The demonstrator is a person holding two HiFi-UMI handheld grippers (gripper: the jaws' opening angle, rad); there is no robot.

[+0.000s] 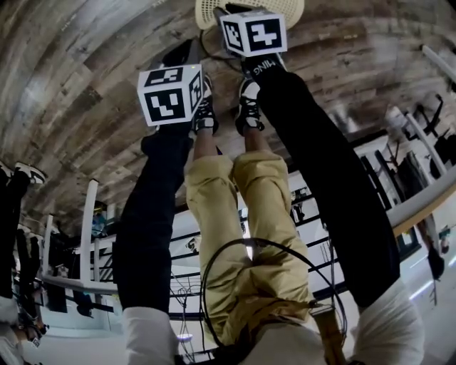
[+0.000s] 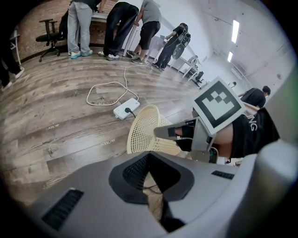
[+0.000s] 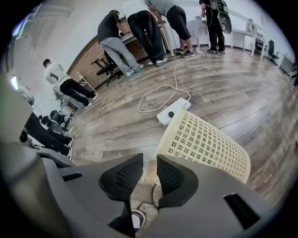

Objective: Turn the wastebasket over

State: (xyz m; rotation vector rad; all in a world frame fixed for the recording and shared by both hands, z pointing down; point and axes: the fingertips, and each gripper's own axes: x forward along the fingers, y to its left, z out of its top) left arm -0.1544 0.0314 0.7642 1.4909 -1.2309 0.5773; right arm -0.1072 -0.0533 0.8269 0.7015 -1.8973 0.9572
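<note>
A cream lattice wastebasket (image 3: 205, 144) lies tipped on its side on the wood floor; it also shows in the left gripper view (image 2: 144, 130) and at the top edge of the head view (image 1: 249, 8). My right gripper (image 3: 150, 160) is open, with a narrow gap and only floor between its pads, and the basket's wall sits just to its right. In the left gripper view the right gripper's fingers (image 2: 165, 132) reach over the basket. My left gripper (image 2: 149, 155) is shut and empty, a little short of the basket. Both marker cubes (image 1: 171, 93) hide the jaws in the head view.
A white power strip (image 3: 173, 110) with a looped cable (image 2: 104, 88) lies on the floor just beyond the basket. Several people stand at desks at the back (image 2: 116, 28), next to an office chair (image 2: 49, 32). My own sneakers (image 1: 228, 107) stand close behind the grippers.
</note>
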